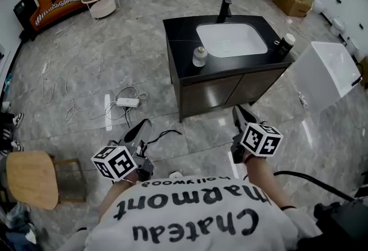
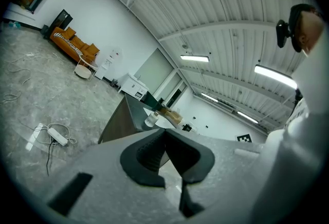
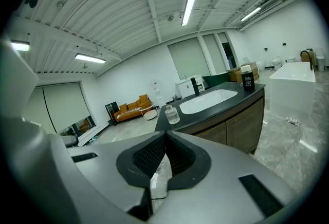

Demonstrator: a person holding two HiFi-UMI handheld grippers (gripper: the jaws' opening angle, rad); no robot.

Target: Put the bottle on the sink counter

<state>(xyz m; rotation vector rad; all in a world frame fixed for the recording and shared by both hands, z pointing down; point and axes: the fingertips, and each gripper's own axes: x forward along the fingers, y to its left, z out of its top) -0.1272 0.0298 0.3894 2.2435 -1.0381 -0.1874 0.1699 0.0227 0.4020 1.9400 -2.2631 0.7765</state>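
Clear and squat, the bottle (image 1: 199,56) stands upright on the black desk (image 1: 181,34), just left of the basin (image 1: 230,40); it looks light, rigid, probably slippery and breakable, so a gentle hold across its round body seems best; left gripper (image 1: 143,125) and right gripper (image 1: 238,110) hang well apart from it, jaws pressed together, empty.
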